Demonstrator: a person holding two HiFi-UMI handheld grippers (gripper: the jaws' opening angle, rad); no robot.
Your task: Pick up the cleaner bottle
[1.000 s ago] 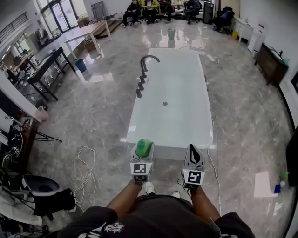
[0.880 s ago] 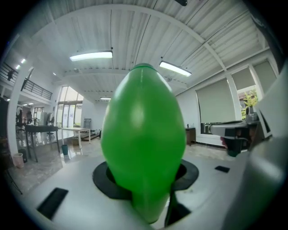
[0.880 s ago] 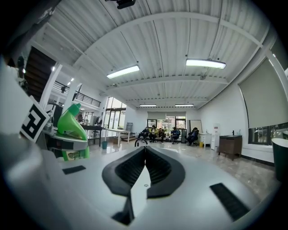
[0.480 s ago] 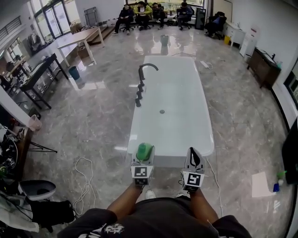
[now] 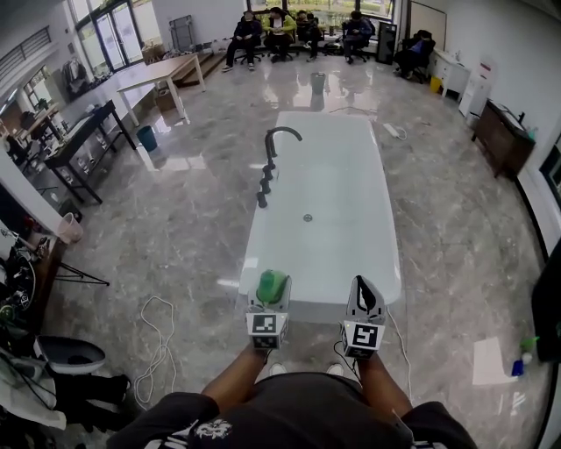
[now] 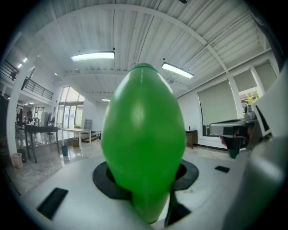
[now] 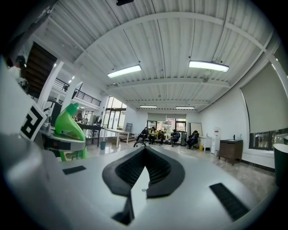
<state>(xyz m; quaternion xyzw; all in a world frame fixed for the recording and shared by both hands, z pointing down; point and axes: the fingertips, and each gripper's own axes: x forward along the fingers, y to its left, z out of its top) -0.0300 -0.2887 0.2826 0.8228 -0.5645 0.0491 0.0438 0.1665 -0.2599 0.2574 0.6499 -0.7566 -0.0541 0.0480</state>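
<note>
The green cleaner bottle (image 5: 271, 284) is off the ground, between the jaws of my left gripper (image 5: 269, 296), which is shut on it. In the left gripper view the bottle (image 6: 143, 139) fills the middle, upright, with the black pads (image 6: 104, 179) around its lower part. My right gripper (image 5: 366, 289) hangs beside it at the same height, shut and with nothing in it. The right gripper view shows its pads (image 7: 130, 170) meeting, and the bottle (image 7: 68, 128) with the left gripper off to the left.
A long white bathtub (image 5: 386, 254) with a black faucet (image 5: 279, 136) lies straight ahead of both grippers. A white cable (image 5: 158, 338) loops on the marble floor at left. A small bottle (image 5: 519, 364) stands on the floor at right. Several people sit far back (image 5: 280, 22).
Both grippers keep their places side by side, the bottle still in the left one. The room shifts a little in the head view as the person moves.
</note>
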